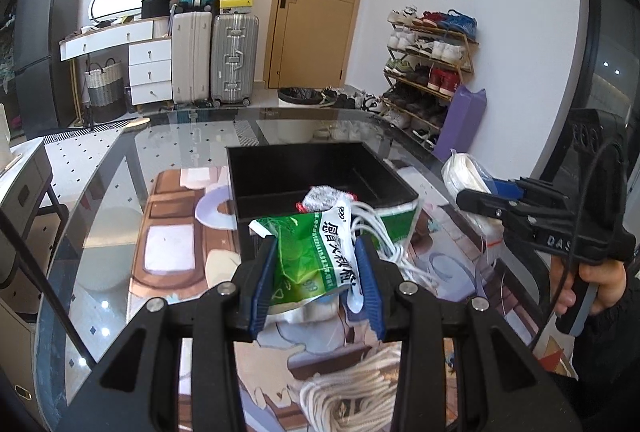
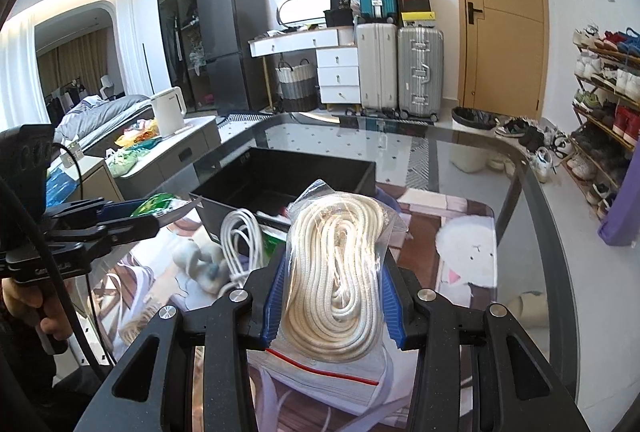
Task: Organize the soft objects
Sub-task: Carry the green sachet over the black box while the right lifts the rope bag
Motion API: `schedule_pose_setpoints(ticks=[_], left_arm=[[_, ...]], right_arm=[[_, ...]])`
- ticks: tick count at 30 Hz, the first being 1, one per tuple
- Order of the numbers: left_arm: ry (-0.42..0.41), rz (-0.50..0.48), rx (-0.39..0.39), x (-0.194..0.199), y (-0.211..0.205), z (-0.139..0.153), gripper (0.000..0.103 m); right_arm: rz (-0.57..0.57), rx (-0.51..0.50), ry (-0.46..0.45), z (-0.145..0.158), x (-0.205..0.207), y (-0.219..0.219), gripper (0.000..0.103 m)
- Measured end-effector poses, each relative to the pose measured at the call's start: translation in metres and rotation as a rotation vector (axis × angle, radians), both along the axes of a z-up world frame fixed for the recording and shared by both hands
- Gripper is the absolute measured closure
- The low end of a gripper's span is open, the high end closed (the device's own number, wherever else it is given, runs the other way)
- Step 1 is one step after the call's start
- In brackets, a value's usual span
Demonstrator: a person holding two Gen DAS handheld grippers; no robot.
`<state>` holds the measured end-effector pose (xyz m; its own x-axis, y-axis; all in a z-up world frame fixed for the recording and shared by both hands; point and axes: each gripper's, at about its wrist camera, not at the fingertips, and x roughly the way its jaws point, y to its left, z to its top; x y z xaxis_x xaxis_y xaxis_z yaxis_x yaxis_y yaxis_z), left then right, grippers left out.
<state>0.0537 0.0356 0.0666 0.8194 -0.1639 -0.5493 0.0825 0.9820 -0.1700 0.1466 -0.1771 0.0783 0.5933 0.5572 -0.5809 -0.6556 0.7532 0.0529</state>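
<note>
Two black handheld grippers with blue ribbed pads

The left gripper [image 1: 316, 272] and right gripper [image 2: 334, 296] have matte black linkage arms with silver screws; a black cable trails from each, and a dark sleeve [image 1: 608, 316] covers the right wrist.

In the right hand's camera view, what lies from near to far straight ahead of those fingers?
Bagged coil of cream rope between the blue fingers → open black box → bare glass tabletop → silver ribbed suitcase at the far wall.

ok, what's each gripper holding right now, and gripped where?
Left gripper: green sachet, pinched across its lower half. Right gripper: clear bag of coiled white rope, clamped across the lower middle of the coil.
</note>
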Motion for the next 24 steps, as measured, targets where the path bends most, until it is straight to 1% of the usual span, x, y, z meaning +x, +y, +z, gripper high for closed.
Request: schedule_pose_setpoints(ticks=[7,13,24], left_arm=[[-0.026,0.017,0.002,0.011,-0.003,0.005,0.065],[-0.042,0.031,0.025,0.023,-0.006,0.011,0.065],[-0.044,0.062,0.053,0.045,-0.003,0.013,0.065]], right_arm=[[0.024,0.014,-0.025,0.013,0.002,0.012,0.061],[0.038,0.03,-0.037,0.021,0.004,0.017,0.061],[0.066,0.045,-0.054,0.029,0.014,0.031,0.061]])
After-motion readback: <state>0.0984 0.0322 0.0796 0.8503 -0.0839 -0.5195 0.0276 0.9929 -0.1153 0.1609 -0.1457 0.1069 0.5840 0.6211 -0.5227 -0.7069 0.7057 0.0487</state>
